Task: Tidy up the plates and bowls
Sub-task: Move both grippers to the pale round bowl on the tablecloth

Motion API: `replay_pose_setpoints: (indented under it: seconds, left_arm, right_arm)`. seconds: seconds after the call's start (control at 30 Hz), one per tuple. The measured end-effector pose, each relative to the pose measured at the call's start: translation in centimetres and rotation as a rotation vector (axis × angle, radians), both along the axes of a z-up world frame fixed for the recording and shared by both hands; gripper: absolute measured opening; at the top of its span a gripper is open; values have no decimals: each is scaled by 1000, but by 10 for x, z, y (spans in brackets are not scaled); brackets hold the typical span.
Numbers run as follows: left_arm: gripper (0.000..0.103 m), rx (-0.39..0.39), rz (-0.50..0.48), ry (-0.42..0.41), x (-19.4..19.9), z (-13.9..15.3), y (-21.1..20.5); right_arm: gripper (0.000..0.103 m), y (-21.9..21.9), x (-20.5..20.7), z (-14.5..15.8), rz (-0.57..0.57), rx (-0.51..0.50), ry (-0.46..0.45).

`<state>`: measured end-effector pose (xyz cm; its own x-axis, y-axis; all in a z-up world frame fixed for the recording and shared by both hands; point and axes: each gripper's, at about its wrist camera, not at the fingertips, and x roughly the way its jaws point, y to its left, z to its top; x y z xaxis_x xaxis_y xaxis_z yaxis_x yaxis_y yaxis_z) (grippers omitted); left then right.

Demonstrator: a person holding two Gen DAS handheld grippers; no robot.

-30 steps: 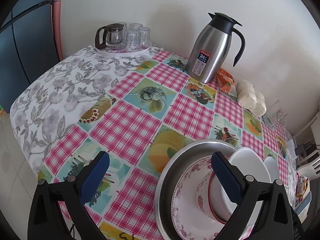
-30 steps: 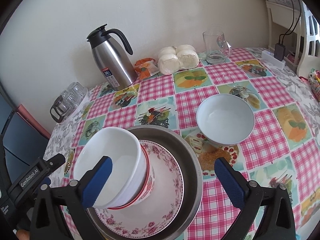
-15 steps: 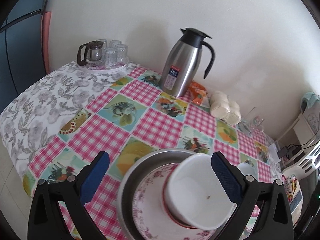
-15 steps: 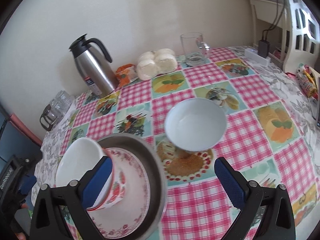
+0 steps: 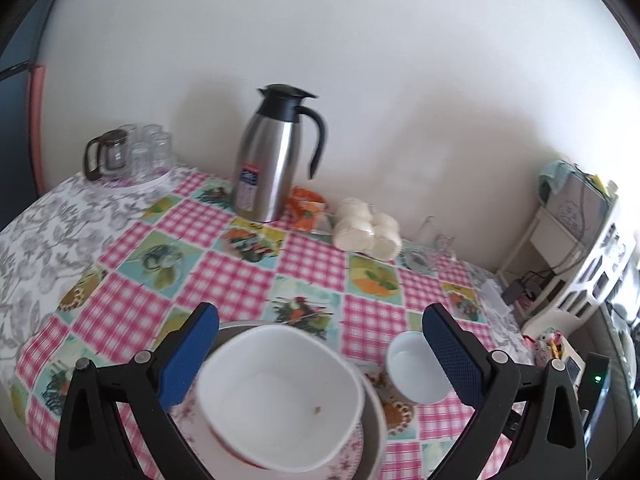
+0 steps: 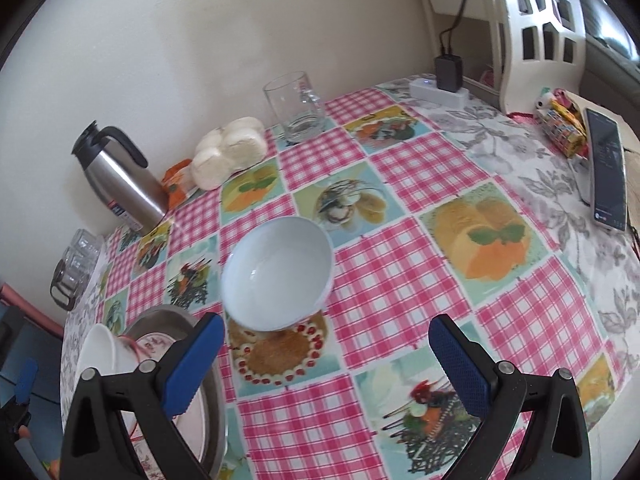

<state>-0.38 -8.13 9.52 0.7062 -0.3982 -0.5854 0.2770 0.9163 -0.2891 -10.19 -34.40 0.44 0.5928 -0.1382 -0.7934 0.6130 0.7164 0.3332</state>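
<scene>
Between our widely spread left gripper [image 5: 320, 354] fingers stood a white red-rimmed bowl [image 5: 280, 402] on a pink floral plate [image 5: 344, 458] inside a round metal basin [image 6: 208, 412]. Our right gripper [image 6: 326, 364] was also spread wide and held nothing, near a plain white bowl [image 6: 276, 278] on the checked tablecloth [image 6: 400, 276].

Two bowls [image 5: 280, 400] [image 6: 277, 279], one floral plate [image 5: 348, 456], one metal pan [image 6: 210, 404], one flask [image 5: 272, 160], one mug [image 6: 296, 106]
</scene>
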Motion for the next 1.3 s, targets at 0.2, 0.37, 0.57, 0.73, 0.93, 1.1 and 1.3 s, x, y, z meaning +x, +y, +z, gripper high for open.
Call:
replay_pose_setpoints:
  seconds: [0.2, 0.37, 0.57, 0.73, 0.93, 1.1, 1.3]
  left_arm:
    - [102, 77, -137, -20, -5, 1, -46]
    - [102, 109, -209, 36, -3, -11, -76]
    - [101, 143, -249, 76, 2, -24, -102]
    - [101, 172, -287, 94, 6, -33, -121]
    - [87, 192, -320, 167, 17, -53, -139]
    - [77, 186, -327, 234, 28, -70, -144]
    - [71, 185, -324, 268, 41, -82, -148]
  right_arm:
    - [103, -17, -5, -6, -35, 2, 15]
    - [103, -29, -6, -14, -63, 22, 28]
    - [103, -38, -1, -24, -71, 30, 45]
    - [103, -43, 5, -33, -73, 57, 50]
    - [103, -46, 12, -40, -66, 90, 42]
    - [103, -45, 19, -46, -44, 102, 27]
    - [88, -42, 32, -49, -16, 97, 6]
